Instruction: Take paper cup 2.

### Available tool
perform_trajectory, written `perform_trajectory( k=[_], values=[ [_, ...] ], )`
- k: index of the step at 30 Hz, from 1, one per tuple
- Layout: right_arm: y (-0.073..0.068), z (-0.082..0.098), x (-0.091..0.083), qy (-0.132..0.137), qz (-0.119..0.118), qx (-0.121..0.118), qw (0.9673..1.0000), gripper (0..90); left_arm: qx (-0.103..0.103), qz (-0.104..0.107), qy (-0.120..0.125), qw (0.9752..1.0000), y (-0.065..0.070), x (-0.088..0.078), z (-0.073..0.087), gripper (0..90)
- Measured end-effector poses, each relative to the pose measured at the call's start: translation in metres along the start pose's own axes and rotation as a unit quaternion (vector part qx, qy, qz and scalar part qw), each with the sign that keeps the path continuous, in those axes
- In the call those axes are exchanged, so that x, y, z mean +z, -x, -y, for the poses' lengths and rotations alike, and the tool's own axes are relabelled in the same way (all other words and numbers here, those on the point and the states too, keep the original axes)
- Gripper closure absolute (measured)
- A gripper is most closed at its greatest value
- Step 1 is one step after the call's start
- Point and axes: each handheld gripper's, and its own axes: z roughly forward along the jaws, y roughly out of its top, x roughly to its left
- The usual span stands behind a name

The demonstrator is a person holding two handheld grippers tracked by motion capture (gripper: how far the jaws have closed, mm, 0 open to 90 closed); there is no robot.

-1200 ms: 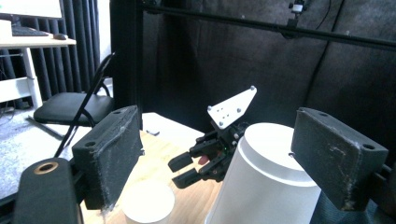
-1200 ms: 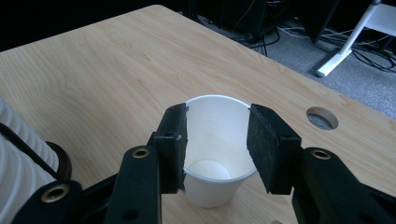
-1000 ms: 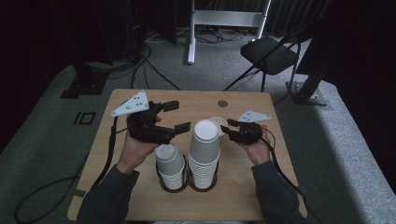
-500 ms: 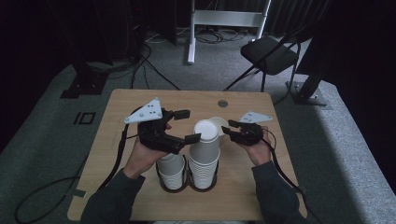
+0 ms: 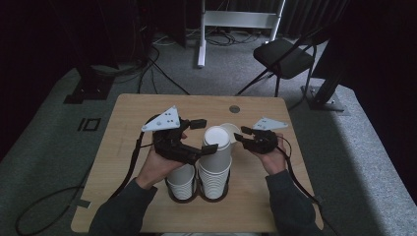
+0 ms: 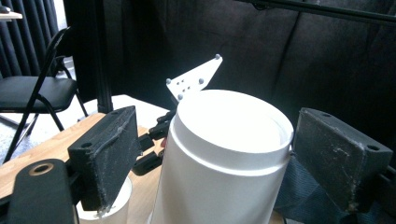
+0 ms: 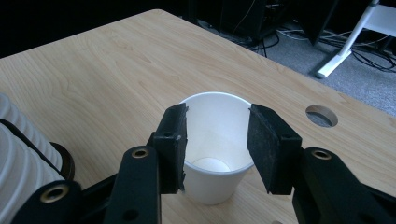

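Observation:
A tall stack of white paper cups (image 5: 215, 167) stands in a black holder (image 5: 196, 194) beside a shorter stack (image 5: 181, 179). My left gripper (image 5: 205, 136) is open, and its jaws straddle the tall stack's top cup (image 6: 224, 140). A gap shows beside the left pad (image 6: 107, 154). To the right, a single white cup (image 5: 230, 129) stands upright on the table. My right gripper (image 5: 241, 135) is shut on it, with both pads (image 7: 175, 144) against the sides of that cup (image 7: 217, 135) just below its rim.
The wooden table (image 5: 147, 108) has a round cable hole (image 5: 234, 108) at the back. A black folding chair (image 5: 285, 54) and a white stand (image 5: 236, 19) sit on the floor beyond it. The ribbed stack (image 7: 18, 154) is close to the right gripper's left side.
My left gripper has moved right and a little down, from beside the stacks to around the tall stack's top cup. The right gripper and its cup have not moved.

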Motion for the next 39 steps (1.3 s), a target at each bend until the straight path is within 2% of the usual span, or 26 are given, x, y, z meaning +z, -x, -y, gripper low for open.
perform_trajectory(
  k=[20, 27, 31, 39],
  values=[
    [-0.001, 0.0, -0.002, 0.002, 0.0, -0.001, 1.0, 57.5, 0.009, -0.006, -0.015, 0.9998, 0.006, 0.015, 0.008, 14.4],
    [-0.004, -0.001, -0.004, 0.004, -0.002, -0.004, 1.0, 57.5, 0.01, -0.002, -0.026, 0.9996, 0.007, 0.02, 0.01, 16.0],
    [-0.004, -0.002, -0.005, 0.006, -0.002, -0.006, 1.0, 57.5, 0.01, -0.01, -0.026, 0.9996, 0.007, 0.02, 0.01, 20.0],
    [-0.005, -0.002, -0.007, 0.008, -0.002, -0.008, 0.9999, 57.5, 0.009, -0.019, -0.027, 0.9994, 0.01, 0.02, 0.01, 21.0]
  ],
)
